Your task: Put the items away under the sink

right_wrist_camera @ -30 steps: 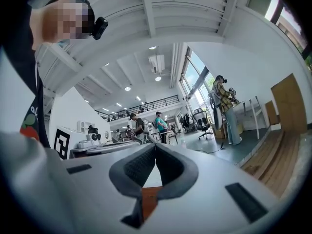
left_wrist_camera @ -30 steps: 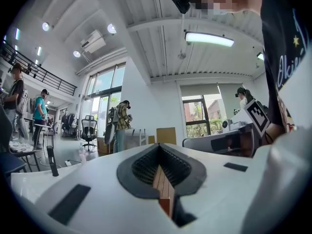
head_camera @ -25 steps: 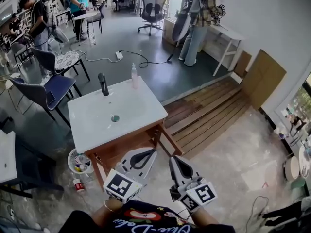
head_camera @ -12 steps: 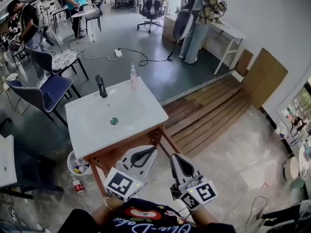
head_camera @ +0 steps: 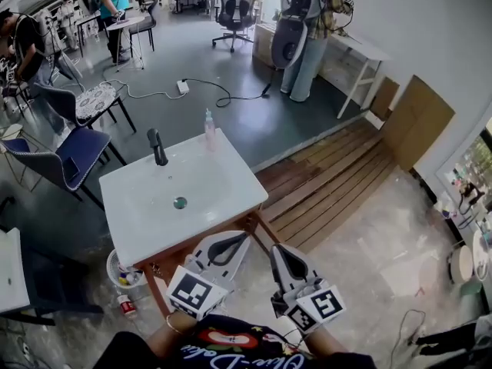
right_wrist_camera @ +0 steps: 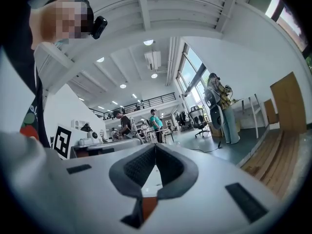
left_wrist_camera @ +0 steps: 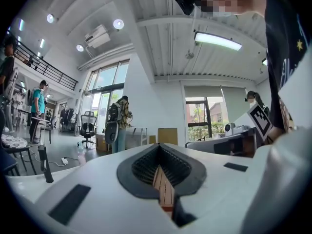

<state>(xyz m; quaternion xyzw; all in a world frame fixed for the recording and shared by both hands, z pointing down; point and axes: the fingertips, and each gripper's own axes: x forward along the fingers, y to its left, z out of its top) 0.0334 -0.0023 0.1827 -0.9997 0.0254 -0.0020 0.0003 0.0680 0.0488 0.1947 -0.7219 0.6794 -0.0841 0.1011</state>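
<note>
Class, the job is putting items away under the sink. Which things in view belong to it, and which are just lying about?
Belongs to the job: sink; basket of items on the floor; red-and-white bottle beside it; probably the pink bottle on the sink top.

Just lying about: office chair; blue chair; power strip; wooden boards.

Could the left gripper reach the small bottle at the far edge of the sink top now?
Probably yes, with a stretch: the sink top before the bottle lies bare, and the faucet stands aside. The left gripper has its jaws together, so they must open first.
</note>
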